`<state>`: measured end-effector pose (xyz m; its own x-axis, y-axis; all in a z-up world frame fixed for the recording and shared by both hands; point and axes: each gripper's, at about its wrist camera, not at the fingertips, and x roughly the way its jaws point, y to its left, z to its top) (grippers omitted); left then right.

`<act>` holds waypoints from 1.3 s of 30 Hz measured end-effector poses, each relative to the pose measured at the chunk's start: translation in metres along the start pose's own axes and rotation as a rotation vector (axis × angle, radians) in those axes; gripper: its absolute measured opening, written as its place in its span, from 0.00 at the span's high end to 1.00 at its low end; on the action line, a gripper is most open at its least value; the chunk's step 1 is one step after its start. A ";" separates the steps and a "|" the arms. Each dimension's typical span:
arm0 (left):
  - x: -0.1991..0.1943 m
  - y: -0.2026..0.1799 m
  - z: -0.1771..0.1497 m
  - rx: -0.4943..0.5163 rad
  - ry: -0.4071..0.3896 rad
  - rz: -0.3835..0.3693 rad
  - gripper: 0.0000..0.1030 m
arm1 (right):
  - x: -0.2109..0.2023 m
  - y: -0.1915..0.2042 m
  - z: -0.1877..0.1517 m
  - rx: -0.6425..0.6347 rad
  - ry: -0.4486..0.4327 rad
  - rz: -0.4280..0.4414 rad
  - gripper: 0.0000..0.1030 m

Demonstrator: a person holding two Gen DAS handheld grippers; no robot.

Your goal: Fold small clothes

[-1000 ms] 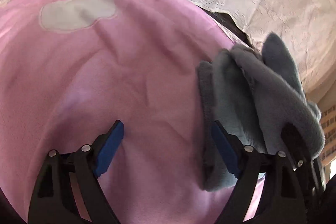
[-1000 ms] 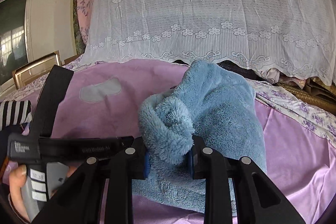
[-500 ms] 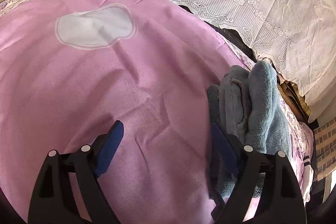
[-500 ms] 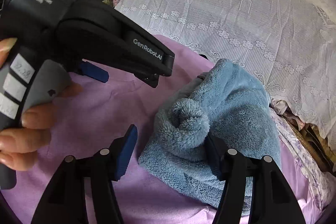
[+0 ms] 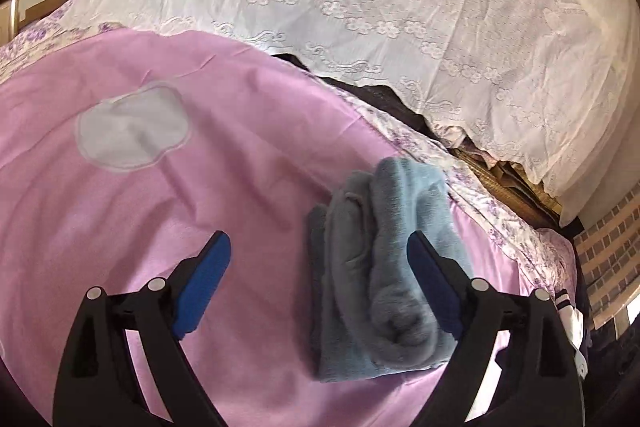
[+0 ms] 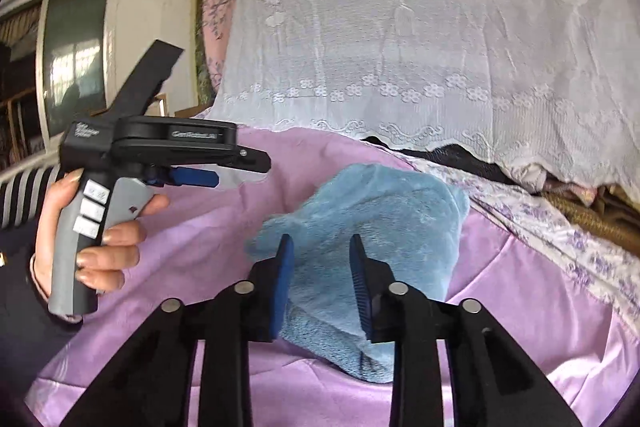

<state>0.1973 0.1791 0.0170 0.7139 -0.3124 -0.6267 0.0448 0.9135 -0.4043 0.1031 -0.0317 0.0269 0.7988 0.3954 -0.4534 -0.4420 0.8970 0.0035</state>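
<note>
A fluffy blue garment (image 5: 384, 267) lies folded in a bundle on the pink bed sheet (image 5: 160, 211). In the right wrist view the garment (image 6: 380, 219) sits just beyond my fingers. My left gripper (image 5: 320, 279) is open and empty, raised above the sheet, with its right finger over the garment's right side. My right gripper (image 6: 320, 275) is partly open and empty, above the garment's near edge. The left gripper also shows in the right wrist view (image 6: 192, 175), held in a hand at the left.
A white lace cover (image 5: 400, 7) hangs over a pile behind the bed. A pale cloud patch (image 5: 132, 127) marks the sheet. A floral sheet edge (image 6: 560, 227) and a brick wall (image 5: 608, 259) lie to the right. A window (image 6: 72, 67) is at the left.
My right gripper let go of the blue garment, pulled back and narrowed its jaws. My left gripper lifted and drew away, staying open. The garment now rests on the sheet.
</note>
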 end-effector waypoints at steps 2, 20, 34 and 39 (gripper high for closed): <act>0.007 -0.027 0.007 0.053 -0.004 -0.025 0.15 | 0.009 -0.020 -0.001 0.070 0.015 -0.026 0.77; 0.137 -0.005 -0.025 -0.013 0.185 -0.019 0.05 | 0.063 -0.025 -0.060 0.087 0.176 0.027 0.76; 0.072 0.005 -0.040 -0.005 0.107 0.075 0.05 | 0.033 -0.051 -0.030 0.200 0.089 0.088 0.76; 0.071 0.019 -0.052 0.022 0.146 0.057 0.04 | 0.058 -0.069 0.016 0.249 0.116 0.030 0.76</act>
<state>0.2124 0.1609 -0.0705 0.6066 -0.2933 -0.7389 0.0239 0.9358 -0.3518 0.1866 -0.0674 0.0148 0.7284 0.4101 -0.5489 -0.3391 0.9119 0.2312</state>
